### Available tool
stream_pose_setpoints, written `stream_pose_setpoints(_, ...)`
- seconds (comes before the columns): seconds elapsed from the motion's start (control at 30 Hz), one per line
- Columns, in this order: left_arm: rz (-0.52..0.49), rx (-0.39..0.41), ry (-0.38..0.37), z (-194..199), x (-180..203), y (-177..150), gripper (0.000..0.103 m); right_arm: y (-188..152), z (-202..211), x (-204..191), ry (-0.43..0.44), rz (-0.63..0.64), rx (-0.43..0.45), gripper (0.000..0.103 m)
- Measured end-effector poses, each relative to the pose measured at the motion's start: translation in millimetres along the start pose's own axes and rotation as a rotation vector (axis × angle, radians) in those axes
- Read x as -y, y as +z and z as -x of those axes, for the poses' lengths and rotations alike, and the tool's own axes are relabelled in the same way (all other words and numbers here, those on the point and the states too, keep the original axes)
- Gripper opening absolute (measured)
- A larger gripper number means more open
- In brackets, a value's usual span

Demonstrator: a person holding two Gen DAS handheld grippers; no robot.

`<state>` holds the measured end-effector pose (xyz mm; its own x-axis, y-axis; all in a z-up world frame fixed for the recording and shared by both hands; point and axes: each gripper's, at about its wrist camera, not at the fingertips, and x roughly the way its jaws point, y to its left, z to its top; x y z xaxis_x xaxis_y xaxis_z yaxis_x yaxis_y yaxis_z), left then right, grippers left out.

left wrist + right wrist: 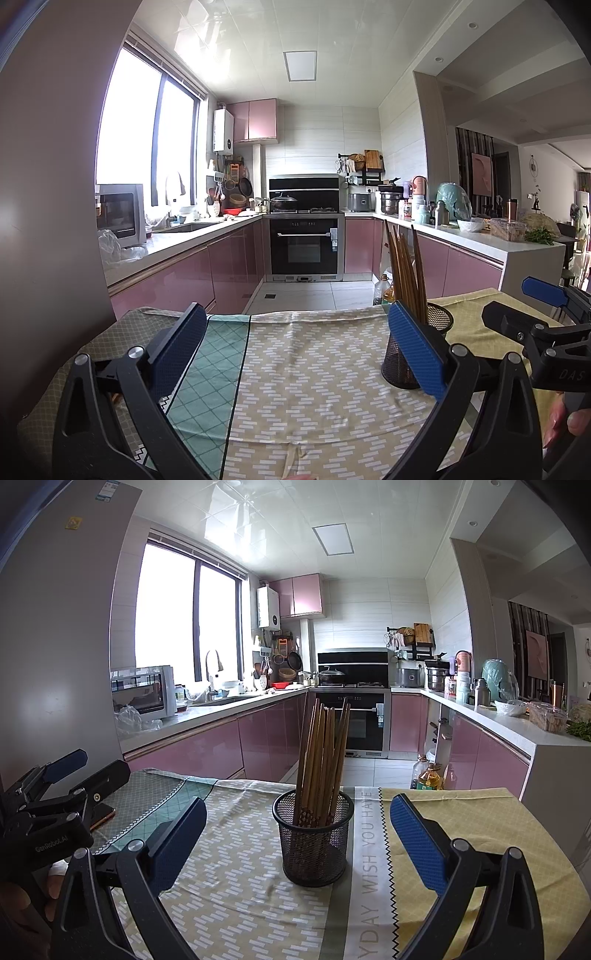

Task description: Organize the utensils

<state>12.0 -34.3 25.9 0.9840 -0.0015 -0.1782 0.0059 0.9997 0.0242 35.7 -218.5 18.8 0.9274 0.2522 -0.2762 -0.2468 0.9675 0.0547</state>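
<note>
Right gripper (298, 843): wide open, empty; mesh holder (313, 840) with chopsticks (322, 760) straight ahead.
Left gripper (297, 347): wide open, empty.
Risk: clipping the holder's rim could tip it.

In the left wrist view the left gripper's finger (417, 350) hides part of the holder (436, 332); the right gripper (532, 306) runs off the edge.

The mesh holder (313, 843) stands on the cloth-covered counter (236, 878), chopsticks (322, 760) upright in it. The right claw (297, 843) straddles it — the left claw (295, 350) sits just to its left. Behind lies the kitchen floor (384, 771), oil bottles (428, 775) standing on it.
</note>
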Motion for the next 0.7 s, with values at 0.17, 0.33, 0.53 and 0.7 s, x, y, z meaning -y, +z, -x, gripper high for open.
stream_pose_setpoints(0.17, 0.001, 0.003, 0.001, 1.6, -0.9, 0.8, 0.097, -0.8, 0.7, -0.2, -0.001, -0.001, 0.001, 0.096)
stream_pose_setpoints(0.33, 0.002, 0.003, 0.001, 1.9, -1.5, 0.9, 0.097, -1.0, 1.4, -0.3, -0.002, 0.000, 0.002, 0.096)
stream_pose_setpoints(0.53, 0.001, 0.003, 0.001, 2.1, -1.3, 0.6, 0.097, -1.2, 1.3, -0.2, -0.003, -0.001, 0.001, 0.096)
stream_pose_setpoints(0.7, 0.001, 0.003, 0.001, 1.8, -1.0, 0.3, 0.097, -0.9, 1.5, 0.1, -0.002, -0.002, 0.000, 0.096)
